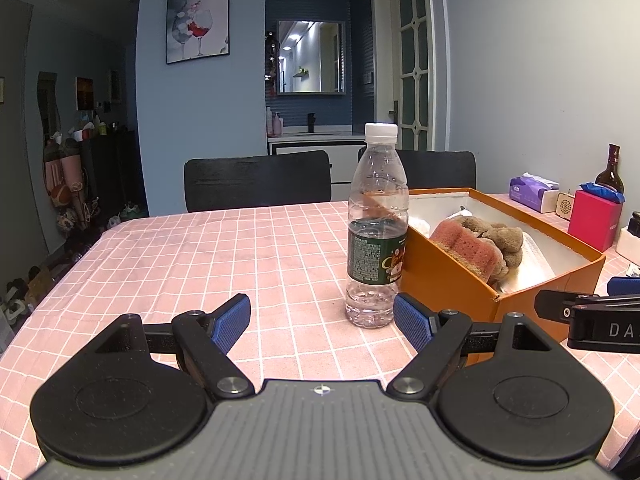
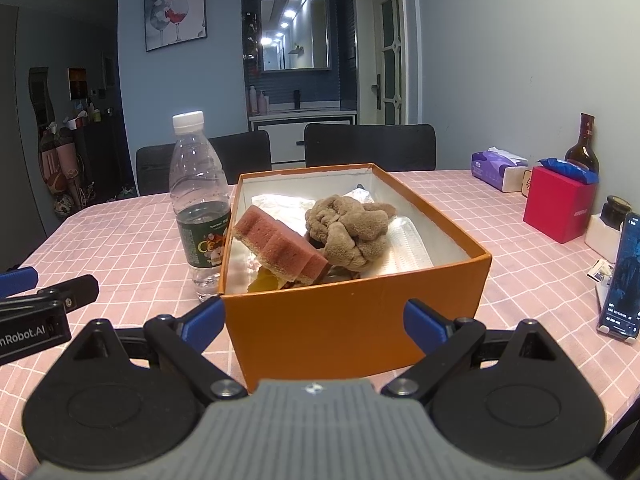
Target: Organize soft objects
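An orange box (image 2: 352, 320) stands on the pink checked tablecloth. Inside it lie a pink sponge (image 2: 280, 248), a crumpled brown cloth (image 2: 348, 228) and white paper or cloth (image 2: 408, 240). The box also shows in the left wrist view (image 1: 452, 288), with the sponge (image 1: 464, 248) and brown cloth (image 1: 500, 240) in it. My left gripper (image 1: 322, 320) is open and empty, low over the table, just short of a clear water bottle (image 1: 376, 224). My right gripper (image 2: 314, 320) is open and empty, its fingers either side of the box's near wall.
The water bottle (image 2: 200, 208) stands against the box's left side. On the right are a tissue pack (image 2: 496, 168), a red box (image 2: 560, 208), a dark glass bottle (image 2: 582, 148) and a phone on a stand (image 2: 624, 276). Two black chairs (image 2: 368, 146) stand behind the table.
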The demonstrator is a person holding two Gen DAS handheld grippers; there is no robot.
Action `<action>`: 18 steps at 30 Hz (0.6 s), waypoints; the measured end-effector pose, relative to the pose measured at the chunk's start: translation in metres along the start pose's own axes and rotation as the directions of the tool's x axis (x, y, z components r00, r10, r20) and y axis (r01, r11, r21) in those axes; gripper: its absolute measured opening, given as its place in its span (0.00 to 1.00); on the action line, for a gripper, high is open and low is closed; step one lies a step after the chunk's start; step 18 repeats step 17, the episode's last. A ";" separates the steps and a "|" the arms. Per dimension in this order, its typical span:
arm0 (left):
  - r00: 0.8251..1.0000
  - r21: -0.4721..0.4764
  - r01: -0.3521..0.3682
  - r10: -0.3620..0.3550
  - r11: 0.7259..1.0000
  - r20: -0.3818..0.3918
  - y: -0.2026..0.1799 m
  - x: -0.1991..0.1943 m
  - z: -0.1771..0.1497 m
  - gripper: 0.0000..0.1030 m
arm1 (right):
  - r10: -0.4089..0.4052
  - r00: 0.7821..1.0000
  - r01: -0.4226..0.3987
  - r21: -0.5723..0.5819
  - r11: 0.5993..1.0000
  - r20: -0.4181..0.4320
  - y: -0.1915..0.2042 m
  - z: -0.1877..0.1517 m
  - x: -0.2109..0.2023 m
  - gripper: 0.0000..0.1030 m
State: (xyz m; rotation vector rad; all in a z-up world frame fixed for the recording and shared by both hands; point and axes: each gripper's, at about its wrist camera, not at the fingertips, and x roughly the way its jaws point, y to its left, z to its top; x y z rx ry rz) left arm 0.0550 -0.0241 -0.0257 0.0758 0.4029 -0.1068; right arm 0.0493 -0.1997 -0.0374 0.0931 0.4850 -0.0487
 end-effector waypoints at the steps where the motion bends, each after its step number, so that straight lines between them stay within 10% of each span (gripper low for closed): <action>1: 1.000 0.000 0.001 -0.001 1.000 0.000 0.000 0.000 0.000 0.92 | 0.001 1.000 -0.001 -0.002 1.000 0.001 0.000 0.000 0.000 0.92; 18: 1.000 0.004 -0.001 0.001 1.000 0.005 0.000 -0.002 0.000 0.92 | -0.008 1.000 0.008 0.004 1.000 0.001 -0.002 -0.001 -0.002 0.92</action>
